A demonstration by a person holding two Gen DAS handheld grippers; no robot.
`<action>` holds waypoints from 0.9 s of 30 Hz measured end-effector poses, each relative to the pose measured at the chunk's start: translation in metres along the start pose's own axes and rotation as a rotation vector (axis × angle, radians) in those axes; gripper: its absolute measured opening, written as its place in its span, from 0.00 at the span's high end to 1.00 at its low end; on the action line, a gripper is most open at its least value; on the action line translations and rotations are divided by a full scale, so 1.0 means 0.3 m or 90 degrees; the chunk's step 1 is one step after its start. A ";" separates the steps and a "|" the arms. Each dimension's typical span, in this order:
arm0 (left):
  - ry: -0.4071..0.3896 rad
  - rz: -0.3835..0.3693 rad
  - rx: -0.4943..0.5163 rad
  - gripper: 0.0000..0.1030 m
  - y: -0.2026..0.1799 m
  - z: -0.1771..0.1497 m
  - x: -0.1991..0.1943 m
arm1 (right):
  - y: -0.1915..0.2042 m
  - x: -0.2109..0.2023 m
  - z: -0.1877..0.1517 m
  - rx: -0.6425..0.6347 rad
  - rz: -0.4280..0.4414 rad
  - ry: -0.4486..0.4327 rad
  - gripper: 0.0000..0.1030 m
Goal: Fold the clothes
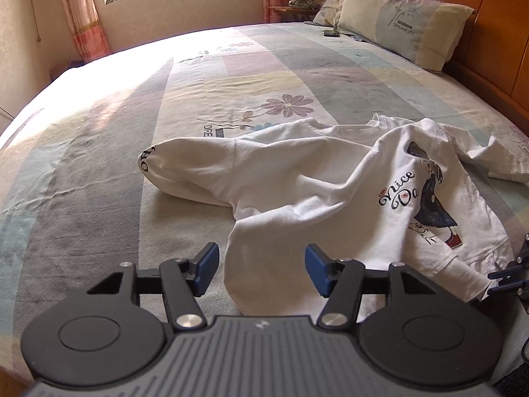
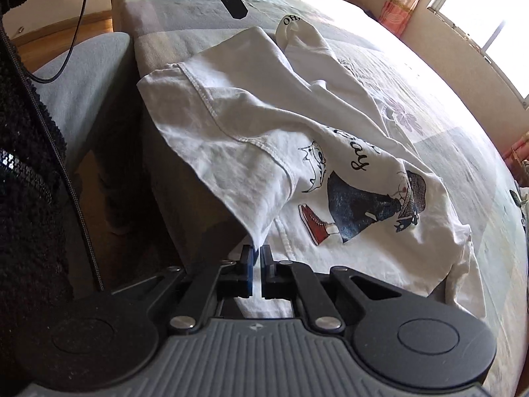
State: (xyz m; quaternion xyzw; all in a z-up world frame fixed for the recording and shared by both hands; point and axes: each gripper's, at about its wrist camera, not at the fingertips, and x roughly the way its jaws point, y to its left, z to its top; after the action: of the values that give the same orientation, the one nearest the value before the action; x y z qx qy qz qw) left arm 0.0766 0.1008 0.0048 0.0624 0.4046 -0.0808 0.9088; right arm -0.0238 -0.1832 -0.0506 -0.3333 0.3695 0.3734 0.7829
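Note:
A white long-sleeved shirt (image 1: 297, 192) with a cartoon girl print and "Nice Day" lettering lies crumpled on the bed. One sleeve (image 1: 185, 168) stretches to the left. My left gripper (image 1: 261, 264) is open just over the shirt's near edge, its blue pads (image 1: 208, 264) clear of the cloth. In the right wrist view, a folded-over corner of the shirt (image 2: 231, 152) runs down to a point between the fingers of my right gripper (image 2: 256, 264), which is shut on it at the bed's edge. The print (image 2: 360, 198) faces up beside it.
The patchwork floral bedsheet (image 1: 132, 115) covers a wide bed with pillows (image 1: 400, 16) against a wooden headboard (image 1: 489, 53). A window and curtains stand behind. A person's dark fleece sleeve and a cable (image 2: 43, 152) hang by the bed's side edge (image 2: 158, 152).

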 end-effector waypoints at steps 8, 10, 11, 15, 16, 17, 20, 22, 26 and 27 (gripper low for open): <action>0.012 0.015 -0.034 0.42 0.048 -0.038 -0.006 | -0.190 -0.089 -0.096 0.287 0.036 -0.090 0.72; 0.010 0.012 -0.049 0.41 0.057 -0.042 -0.010 | -0.278 -0.085 -0.181 0.424 0.001 -0.092 0.72; 0.009 0.010 -0.055 0.40 0.056 -0.043 -0.010 | -0.317 -0.078 -0.228 0.490 -0.015 -0.083 0.71; 0.002 0.000 -0.059 0.39 0.034 -0.036 -0.006 | -0.378 -0.018 -0.387 0.681 -0.028 -0.055 0.71; 0.000 -0.005 -0.060 0.38 0.025 -0.033 -0.004 | -0.369 -0.006 -0.402 0.703 -0.031 -0.054 0.71; -0.001 -0.010 -0.061 0.37 0.016 -0.030 -0.002 | -0.357 -0.003 -0.408 0.714 -0.033 -0.066 0.71; 0.000 -0.022 -0.058 0.36 -0.011 -0.022 0.010 | -0.318 0.008 -0.394 0.721 -0.016 -0.086 0.71; 0.001 -0.024 -0.052 0.36 -0.022 -0.019 0.014 | -0.307 0.006 -0.378 0.702 -0.031 -0.084 0.80; -0.006 -0.020 -0.048 0.36 -0.030 -0.016 0.004 | -0.324 -0.051 -0.363 0.672 -0.044 -0.095 0.91; -0.007 -0.019 -0.050 0.36 -0.028 -0.017 0.001 | -0.331 -0.081 -0.356 0.657 -0.056 -0.099 0.91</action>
State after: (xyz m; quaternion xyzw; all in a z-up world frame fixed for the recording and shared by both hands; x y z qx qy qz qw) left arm 0.0714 0.0937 0.0007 0.0199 0.4036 -0.0787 0.9113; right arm 0.0127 -0.3261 -0.0599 0.1095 0.4321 0.1330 0.8852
